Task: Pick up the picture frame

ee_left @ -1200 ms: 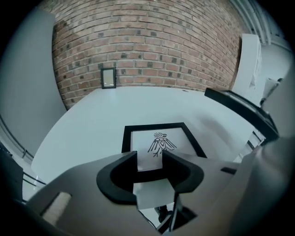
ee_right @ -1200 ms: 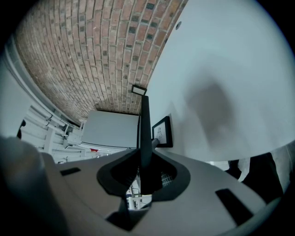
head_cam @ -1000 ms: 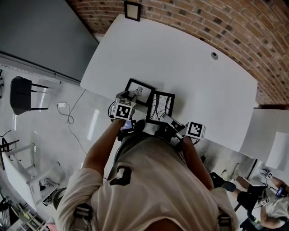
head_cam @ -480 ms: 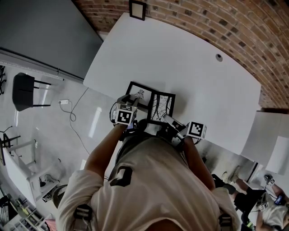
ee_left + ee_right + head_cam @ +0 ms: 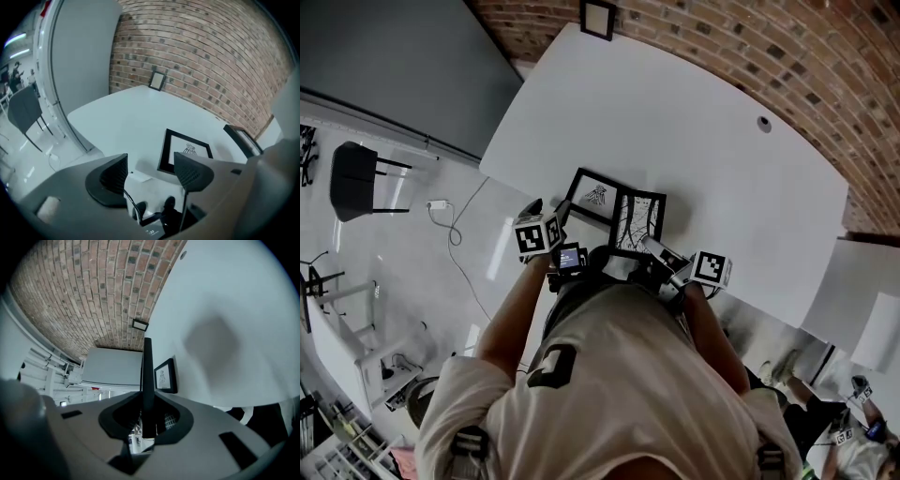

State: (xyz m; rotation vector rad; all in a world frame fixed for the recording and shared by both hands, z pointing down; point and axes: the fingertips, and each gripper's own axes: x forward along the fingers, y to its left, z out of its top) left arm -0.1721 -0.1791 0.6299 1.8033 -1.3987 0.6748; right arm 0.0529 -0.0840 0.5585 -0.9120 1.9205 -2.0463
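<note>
Head view: the black-rimmed rectangular picture frame was at the six o'clock edge of the white table, its thin rim pinched by the right gripper. Three frames showed: a second frame beside it at ten o'clock, a small frame at twelve against the brick wall. The left gripper, tilted down at nine o'clock, had just been opening, jaws spread, empty.

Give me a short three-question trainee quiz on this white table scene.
1. What is the right gripper shut on? A. edge of a black rectangular picture frame B. a cable C. nothing
2. True or false: a small black frame stands by the red brick wall at the far end of the white table.
3. How many black frames show in the head view?
Key: 1 A; 2 true; 3 three.
</note>
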